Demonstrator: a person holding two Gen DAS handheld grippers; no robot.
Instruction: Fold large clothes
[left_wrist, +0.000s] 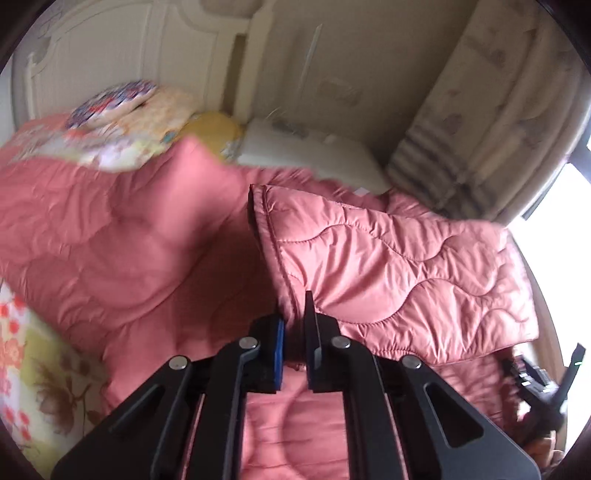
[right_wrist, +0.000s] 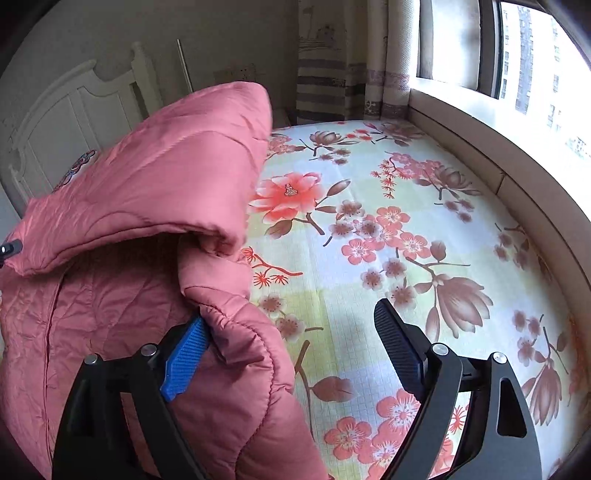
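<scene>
A pink quilted coat (left_wrist: 388, 258) lies spread over the bed, one flap lifted and folded across. My left gripper (left_wrist: 295, 321) is shut on the piped edge of that flap, with the fabric pinched between its blue pads. In the right wrist view the same coat (right_wrist: 147, 177) is heaped on the left, its raised fold arching above the lining. My right gripper (right_wrist: 290, 317) stands open and wide. A bulge of the coat rests against its left blue finger (right_wrist: 184, 362) and nothing presses it from the other side. Part of the right gripper shows as a dark shape (left_wrist: 543, 380) at the frame's right edge.
The bed's floral sheet (right_wrist: 388, 229) stretches right of the coat toward a low ledge (right_wrist: 498, 173) under the window (right_wrist: 517, 55). A white headboard (right_wrist: 55, 122) and patterned pillows (left_wrist: 129, 118) lie beyond the coat. Striped curtains (left_wrist: 480, 110) hang at the far corner.
</scene>
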